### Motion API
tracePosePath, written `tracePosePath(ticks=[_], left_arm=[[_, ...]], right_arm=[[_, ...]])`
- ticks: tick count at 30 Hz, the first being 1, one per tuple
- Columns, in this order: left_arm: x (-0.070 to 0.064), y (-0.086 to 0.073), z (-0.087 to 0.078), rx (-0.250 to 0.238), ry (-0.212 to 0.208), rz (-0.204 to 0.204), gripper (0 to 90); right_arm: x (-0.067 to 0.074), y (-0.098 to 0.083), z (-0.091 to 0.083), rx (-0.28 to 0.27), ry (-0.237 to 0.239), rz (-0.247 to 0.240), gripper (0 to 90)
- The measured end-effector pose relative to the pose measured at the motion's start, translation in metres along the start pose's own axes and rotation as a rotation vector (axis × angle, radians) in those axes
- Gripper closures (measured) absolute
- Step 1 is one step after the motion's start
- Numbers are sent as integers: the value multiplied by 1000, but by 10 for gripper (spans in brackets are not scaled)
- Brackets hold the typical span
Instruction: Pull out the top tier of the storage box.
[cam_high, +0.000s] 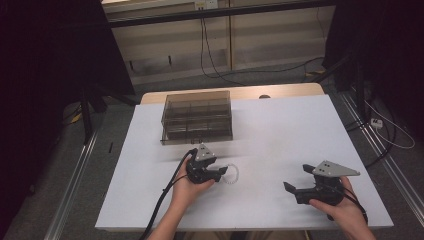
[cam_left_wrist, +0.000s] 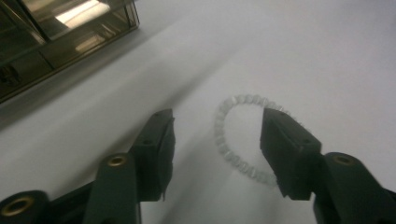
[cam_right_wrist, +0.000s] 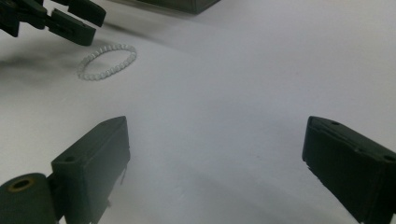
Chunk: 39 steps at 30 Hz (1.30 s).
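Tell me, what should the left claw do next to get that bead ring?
Probably ease the left gripper down a little and close. The bead bracelet lies flat on the white table, partly between its open jaws, not yet pinched.

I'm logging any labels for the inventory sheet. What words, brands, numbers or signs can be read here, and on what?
None can be read.
Smoky plastic organizer box: no label visible.
Clear bead bracelet: no marking.
Grey plates on the left gripper and right gripper: plain, only holes.
White table: bare of print.
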<state>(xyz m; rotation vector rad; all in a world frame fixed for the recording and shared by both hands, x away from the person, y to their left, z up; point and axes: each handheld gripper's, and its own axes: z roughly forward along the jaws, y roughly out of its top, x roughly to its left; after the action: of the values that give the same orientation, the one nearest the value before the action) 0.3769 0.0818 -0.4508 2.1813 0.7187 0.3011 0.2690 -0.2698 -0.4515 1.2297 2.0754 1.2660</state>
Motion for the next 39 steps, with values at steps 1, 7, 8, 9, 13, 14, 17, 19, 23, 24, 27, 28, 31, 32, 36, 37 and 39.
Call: tracePosePath(ticks=[1,7,8,9,13,14,17,19,23,24,27,28,31,32,36,37,39], left_arm=[[0,-1,2,6,-9,1,531],[-2,-2,10,26,-14,3,690],[-2,-2,11,34,-23,-5,717],[-2,-3,11,37,-23,-1,740],[-1,-3,9,51,-21,-17,823],[-1,-3,9,51,-25,-26,855],[-2,-3,5,71,-14,-8,858],[-1,-4,1,92,-15,0,858],[3,-10,-9,113,-7,-9,858],[5,-12,-13,120,-5,-10,858],[11,-18,-23,131,4,-14,857],[12,-20,-25,135,9,-14,857],[15,-22,-27,134,1,-22,843],[15,-22,-26,135,2,-25,839],[15,-22,-25,137,-5,-36,829],[15,-22,-25,134,-9,-44,829],[15,-23,-25,133,-4,-28,829]], right_arm=[[0,0,0,0,0,0,71],[-1,-1,0,2,2,-1,71],[-2,-1,0,0,2,0,71],[-2,-1,0,0,2,0,71],[-2,-1,0,1,1,2,71],[-3,-1,-1,3,1,5,71],[-3,-2,0,5,1,5,71],[-3,-2,0,7,0,5,71],[-3,-1,-1,4,-1,2,71],[-3,-1,-1,4,-1,2,71],[-2,-1,-1,4,-1,-2,71],[-2,-1,-1,3,1,-2,71],[-1,0,0,4,1,-4,71],[-1,0,0,3,1,-3,71],[-2,0,-1,0,-1,-1,71],[-2,0,-1,2,0,-1,71],[-2,-1,-1,3,-1,1,71]])
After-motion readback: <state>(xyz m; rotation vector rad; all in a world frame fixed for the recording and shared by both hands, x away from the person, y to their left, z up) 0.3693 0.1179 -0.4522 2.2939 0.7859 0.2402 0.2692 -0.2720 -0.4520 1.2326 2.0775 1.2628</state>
